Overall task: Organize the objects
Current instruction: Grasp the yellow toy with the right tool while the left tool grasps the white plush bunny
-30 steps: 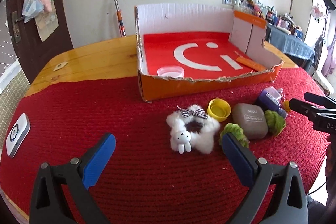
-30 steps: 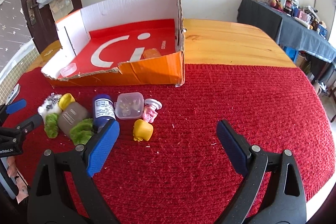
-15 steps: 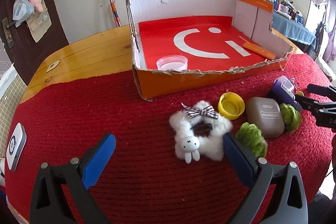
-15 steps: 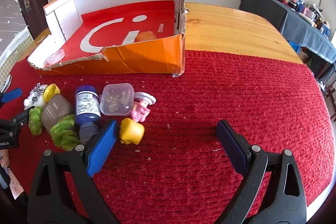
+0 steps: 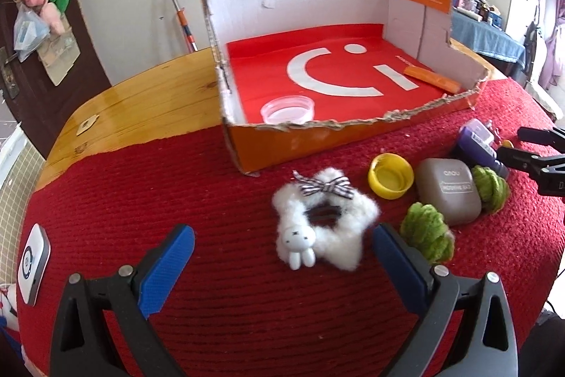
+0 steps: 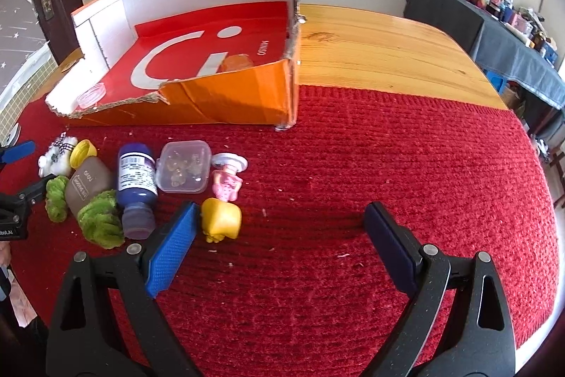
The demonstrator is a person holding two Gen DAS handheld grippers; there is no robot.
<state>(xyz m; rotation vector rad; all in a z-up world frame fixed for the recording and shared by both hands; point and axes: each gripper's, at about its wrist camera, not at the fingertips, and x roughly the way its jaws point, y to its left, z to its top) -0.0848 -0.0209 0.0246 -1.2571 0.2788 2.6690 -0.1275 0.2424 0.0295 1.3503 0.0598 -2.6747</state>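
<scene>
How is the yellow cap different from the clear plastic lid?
The yellow cap is opaque and lies on the red mat, outside the cardboard box; the clear plastic lid is see-through, looks wider and sits inside the box at its front wall. Both are round and lie open side up.

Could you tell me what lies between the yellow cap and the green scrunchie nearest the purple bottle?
In the left wrist view, the grey case lies between the yellow cap and that green scrunchie, touching the scrunchie.
</scene>
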